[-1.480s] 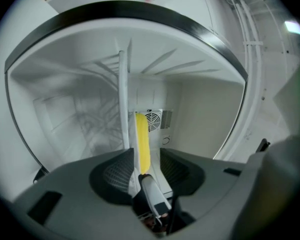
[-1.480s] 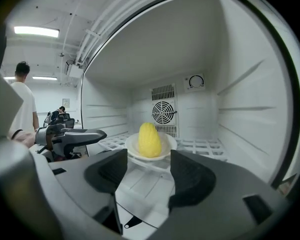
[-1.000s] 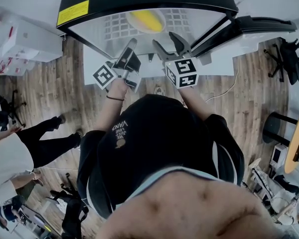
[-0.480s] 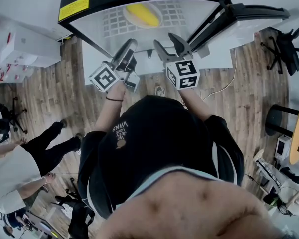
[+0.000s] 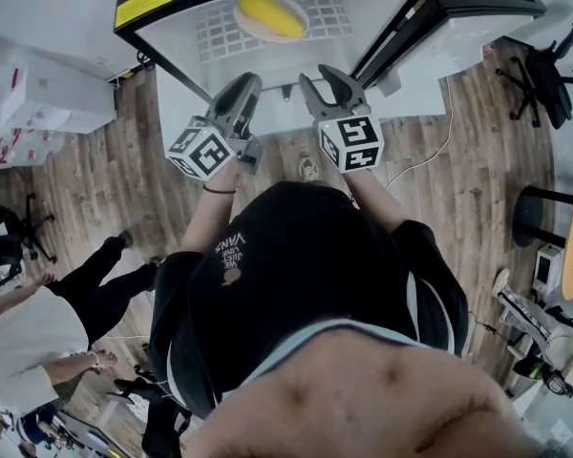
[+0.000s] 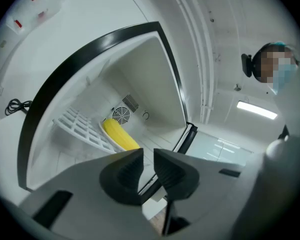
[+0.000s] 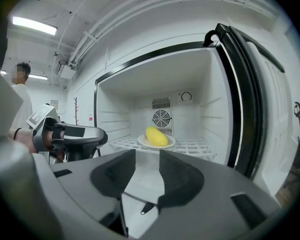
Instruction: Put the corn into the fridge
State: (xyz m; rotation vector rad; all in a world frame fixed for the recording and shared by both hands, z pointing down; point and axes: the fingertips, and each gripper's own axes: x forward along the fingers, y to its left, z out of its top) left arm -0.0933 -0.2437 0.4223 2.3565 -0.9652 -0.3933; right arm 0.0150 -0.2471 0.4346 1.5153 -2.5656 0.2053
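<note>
The yellow corn (image 5: 270, 14) lies on a white plate (image 7: 166, 143) on the wire shelf inside the open fridge (image 5: 153, 10). It shows as corn (image 7: 156, 136) in the right gripper view and as corn (image 6: 121, 135) in the left gripper view. My left gripper (image 5: 239, 95) hangs before the fridge's opening, rolled to one side; its jaws have just been closing, a narrow gap remains and nothing is between them. My right gripper (image 5: 327, 84) is beside it, its jaws also just narrowed, still apart and empty. Left gripper (image 6: 147, 160) and right gripper (image 7: 147, 159) both point into the fridge.
The fridge door (image 5: 482, 8) stands swung open to the right, door (image 7: 252, 99) close to my right gripper. White boxes (image 5: 48, 79) sit left of the fridge. A person (image 5: 38, 318) stands at the left, another (image 7: 20, 91) beyond. A cable (image 5: 430, 165) lies on the wood floor.
Both grippers have drawn back a little from the fridge's opening. The left gripper has rolled, its marker cube swinging left. Both pairs of jaws stand narrower than before.
</note>
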